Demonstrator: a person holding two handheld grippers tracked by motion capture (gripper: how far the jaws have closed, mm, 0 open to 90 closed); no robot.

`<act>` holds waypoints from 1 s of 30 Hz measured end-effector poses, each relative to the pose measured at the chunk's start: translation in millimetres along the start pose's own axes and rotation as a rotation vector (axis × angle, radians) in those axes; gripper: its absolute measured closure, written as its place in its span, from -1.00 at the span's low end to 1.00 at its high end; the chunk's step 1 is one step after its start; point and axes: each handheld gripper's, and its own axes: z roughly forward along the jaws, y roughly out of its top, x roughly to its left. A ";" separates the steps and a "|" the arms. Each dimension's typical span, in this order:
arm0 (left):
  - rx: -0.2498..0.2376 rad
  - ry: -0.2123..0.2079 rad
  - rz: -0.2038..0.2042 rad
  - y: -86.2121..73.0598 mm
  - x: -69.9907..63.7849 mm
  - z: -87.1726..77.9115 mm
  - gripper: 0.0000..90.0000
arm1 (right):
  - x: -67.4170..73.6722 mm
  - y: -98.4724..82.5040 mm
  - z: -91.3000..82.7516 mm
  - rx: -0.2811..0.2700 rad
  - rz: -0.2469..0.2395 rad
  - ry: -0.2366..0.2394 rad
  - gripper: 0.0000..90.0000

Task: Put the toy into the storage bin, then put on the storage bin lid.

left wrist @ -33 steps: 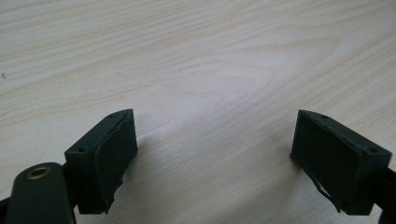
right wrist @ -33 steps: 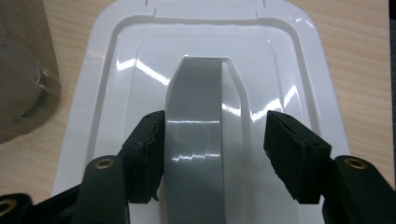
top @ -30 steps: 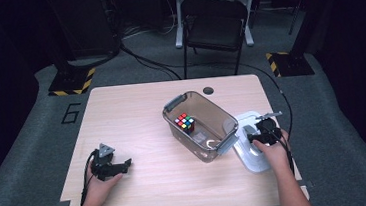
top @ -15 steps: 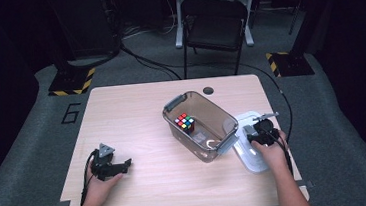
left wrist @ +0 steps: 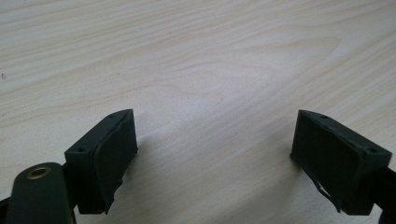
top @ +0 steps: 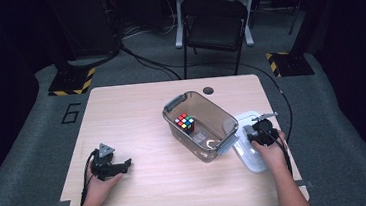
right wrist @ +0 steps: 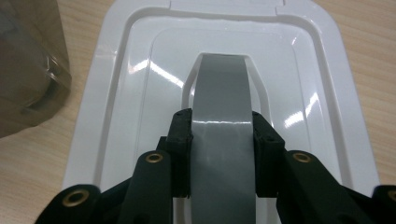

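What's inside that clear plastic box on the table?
A colourful puzzle cube sits in the clear box, towards its far end. Something pale lies on the floor of the box nearer the person, too blurred through the tinted wall to identify.

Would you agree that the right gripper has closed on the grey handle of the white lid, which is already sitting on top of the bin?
Not quite. The right gripper has closed on the grey handle, but the white lid lies on the table beside the bin, as the high view shows.
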 end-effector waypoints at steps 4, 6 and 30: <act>0.000 0.000 0.000 0.0 0.0 0.0 -0.69 | 0.7 1.1 -2.5 -0.001 0.011 0.007 0.48; 0.000 0.000 -0.001 0.0 -0.1 0.0 -0.69 | 0.5 1.7 -3.6 -0.005 0.010 0.008 0.48; 0.001 0.000 -0.002 -0.2 -0.2 -0.2 -0.69 | -9.2 21.0 -32.7 -0.024 0.010 0.013 0.48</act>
